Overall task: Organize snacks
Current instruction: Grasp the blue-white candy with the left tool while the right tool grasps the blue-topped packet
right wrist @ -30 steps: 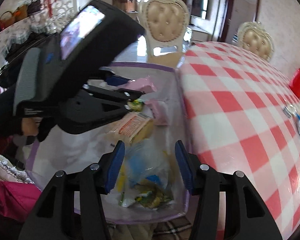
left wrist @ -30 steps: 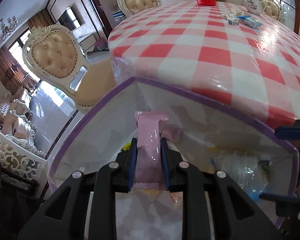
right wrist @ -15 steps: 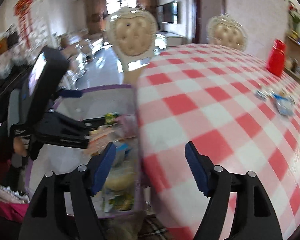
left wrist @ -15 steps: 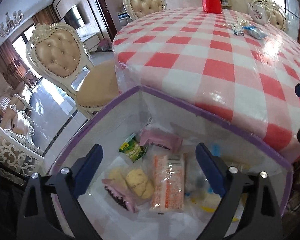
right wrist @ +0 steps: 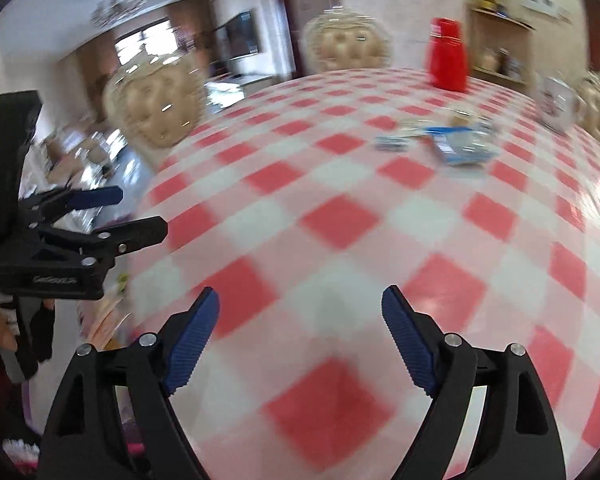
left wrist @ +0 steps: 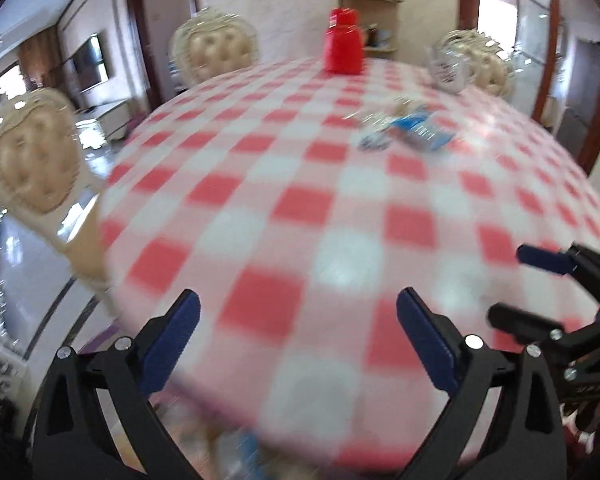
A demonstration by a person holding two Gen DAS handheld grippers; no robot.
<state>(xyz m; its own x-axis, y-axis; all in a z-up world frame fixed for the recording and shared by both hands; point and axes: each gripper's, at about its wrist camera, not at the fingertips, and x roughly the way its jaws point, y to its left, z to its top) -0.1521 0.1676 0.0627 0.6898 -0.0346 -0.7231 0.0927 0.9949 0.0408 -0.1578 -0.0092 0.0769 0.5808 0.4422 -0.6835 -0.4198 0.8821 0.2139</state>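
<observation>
Jaws of the left gripper (left wrist: pixel 298 336) stand wide apart with nothing between them, having just been opening, above the near edge of the round tabletop in its red-and-white checked cloth (left wrist: pixel 284 208). Jaws of the right gripper (right wrist: pixel 300 336) are likewise spread and empty, also just opened, over the same cloth. Further across lie the small snack packets in blue and clear wrappers (left wrist: pixel 404 130), blurred, near the far side. Beyond them stands a red plastic jug (left wrist: pixel 343 50), and to its right a white teapot (left wrist: pixel 448 68).
</observation>
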